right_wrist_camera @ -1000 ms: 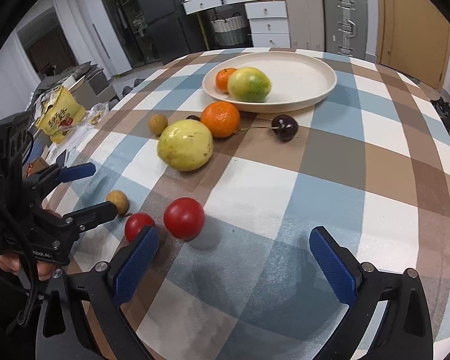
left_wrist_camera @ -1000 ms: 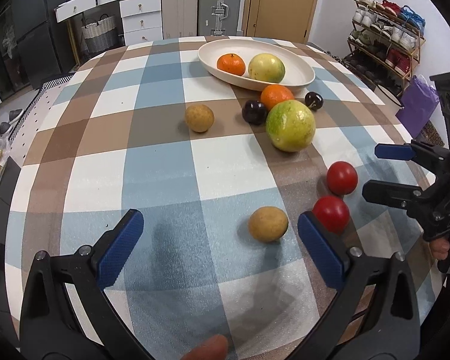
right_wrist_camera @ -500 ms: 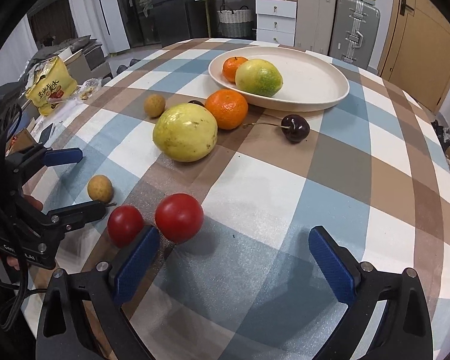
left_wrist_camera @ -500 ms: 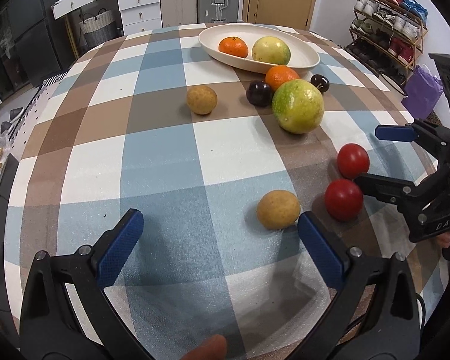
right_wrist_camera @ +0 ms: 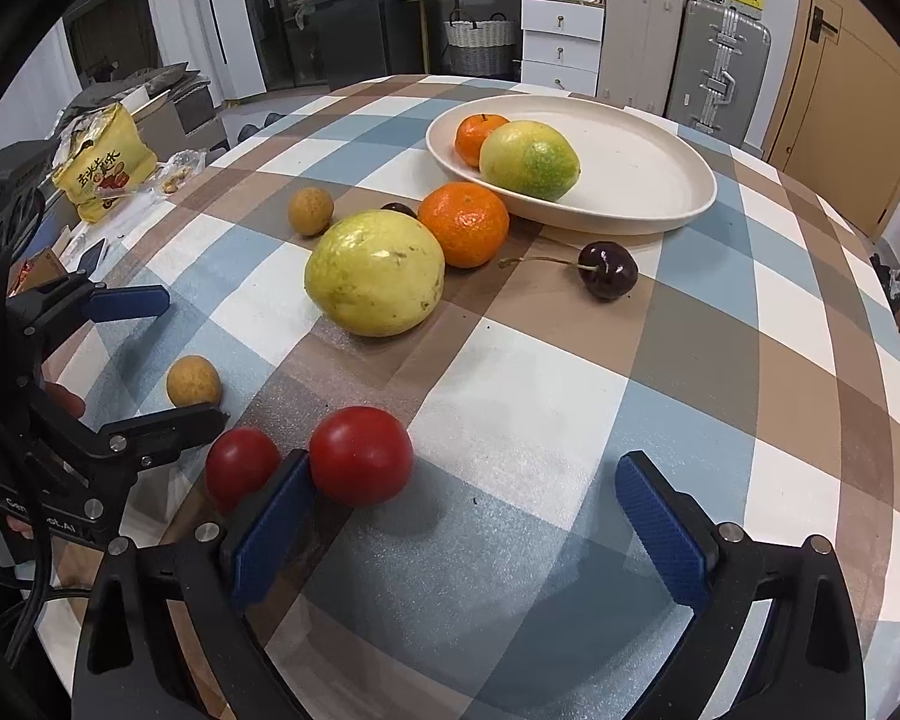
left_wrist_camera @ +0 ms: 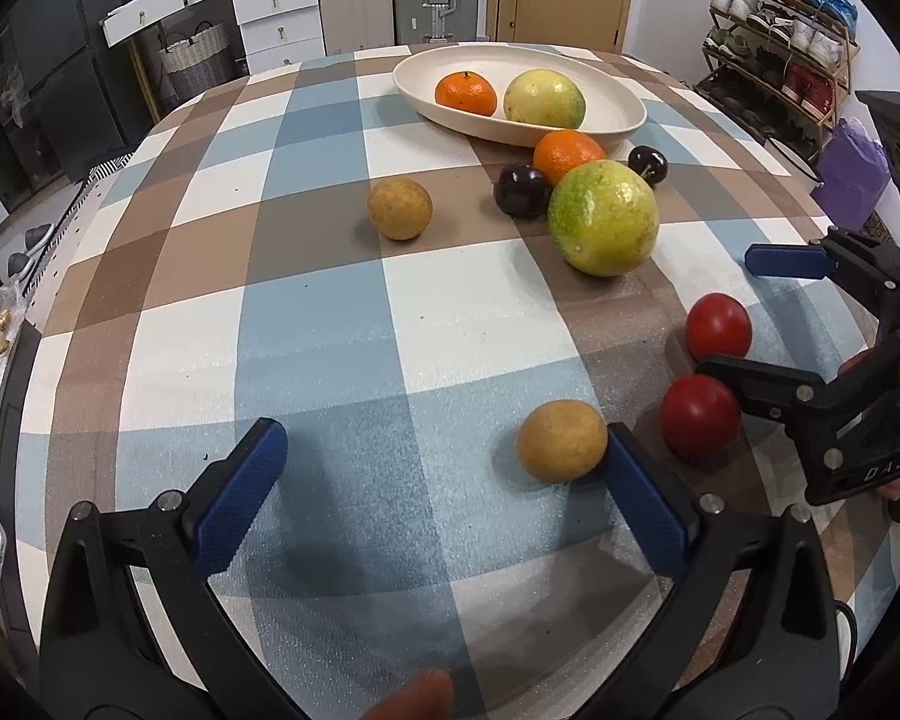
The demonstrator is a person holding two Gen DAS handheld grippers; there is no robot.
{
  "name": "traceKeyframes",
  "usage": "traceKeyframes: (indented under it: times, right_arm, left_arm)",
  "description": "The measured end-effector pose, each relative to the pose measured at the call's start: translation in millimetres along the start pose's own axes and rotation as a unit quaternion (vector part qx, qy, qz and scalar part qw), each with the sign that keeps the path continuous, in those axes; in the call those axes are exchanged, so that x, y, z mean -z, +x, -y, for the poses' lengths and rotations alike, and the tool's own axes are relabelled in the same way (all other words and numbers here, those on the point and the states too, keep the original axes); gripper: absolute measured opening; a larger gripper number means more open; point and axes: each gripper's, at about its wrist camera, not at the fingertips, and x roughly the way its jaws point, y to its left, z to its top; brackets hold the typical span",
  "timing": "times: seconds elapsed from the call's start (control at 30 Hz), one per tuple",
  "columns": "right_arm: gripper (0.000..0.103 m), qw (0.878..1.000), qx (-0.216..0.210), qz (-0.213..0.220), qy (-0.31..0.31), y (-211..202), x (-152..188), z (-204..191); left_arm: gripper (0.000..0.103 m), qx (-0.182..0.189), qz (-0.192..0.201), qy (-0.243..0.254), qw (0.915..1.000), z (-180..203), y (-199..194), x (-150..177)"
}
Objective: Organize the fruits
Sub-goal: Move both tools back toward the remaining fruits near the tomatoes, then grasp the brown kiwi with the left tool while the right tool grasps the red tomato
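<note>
My left gripper (left_wrist_camera: 444,492) is open and low over the checked table; a small tan fruit (left_wrist_camera: 561,449) rests just inside its right finger. My right gripper (right_wrist_camera: 468,522) is open; a red tomato (right_wrist_camera: 360,455) lies against its left finger and a second tomato (right_wrist_camera: 241,463) just outside it. Further off lie a large yellow-green fruit (right_wrist_camera: 375,273), an orange (right_wrist_camera: 465,223), a dark cherry (right_wrist_camera: 607,270) and another tan fruit (right_wrist_camera: 310,211). The cream plate (right_wrist_camera: 630,180) holds an orange (right_wrist_camera: 479,138) and a yellow-green fruit (right_wrist_camera: 529,159).
A second dark cherry (left_wrist_camera: 519,191) lies beside the large fruit. A yellow snack bag (right_wrist_camera: 105,165) lies off the table's left side. Drawers, suitcases and a basket stand behind the table, a shoe rack (left_wrist_camera: 780,42) to its right.
Both grippers have moved forward toward the fruit. The tan fruit now sits inside my left gripper's right finger, and the nearer tomato now rests against my right gripper's left finger.
</note>
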Motion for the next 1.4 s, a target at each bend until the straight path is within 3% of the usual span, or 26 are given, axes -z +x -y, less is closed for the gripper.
traceKeyframes:
  times: [0.33, 0.5, 0.67, 0.8, 1.1, 1.27, 1.4]
  right_arm:
    - [0.083, 0.999, -0.012, 0.016, -0.026, -5.2, 5.2, -10.7]
    - [0.056, 0.999, -0.023, 0.026, -0.017, -10.3, 5.1, -6.9]
    - [0.05, 0.999, -0.031, 0.033, -0.017, -11.1, 6.4, -8.5]
    - [0.034, 0.998, -0.045, 0.037, -0.011, -11.8, 6.3, -8.9]
    - [0.032, 0.997, -0.058, 0.042, -0.001, -13.4, 8.8, -6.7]
    - [0.032, 0.998, -0.054, 0.042, 0.002, -13.5, 9.5, -4.7]
    - [0.032, 0.998, -0.051, 0.044, 0.008, -15.7, 10.9, 0.2]
  left_arm:
    - [0.103, -0.001, 0.003, -0.001, 1.0, 1.1, -1.1, 1.8]
    - [0.103, 0.001, 0.003, -0.001, 1.0, 1.2, -1.1, 1.3]
    - [0.103, 0.004, 0.003, -0.001, 1.0, 1.2, -1.5, 4.1]
    - [0.103, -0.004, 0.003, 0.007, 1.0, 4.4, -2.3, 4.6]
    - [0.102, -0.001, 0.005, 0.014, 0.9999, 7.0, -6.6, 5.5]
    - [0.088, 0.014, 0.0, 0.018, 0.9997, 8.2, -7.3, 5.0]
    - [0.064, 0.033, 0.003, 0.039, 0.9987, 15.6, -12.7, 5.5]
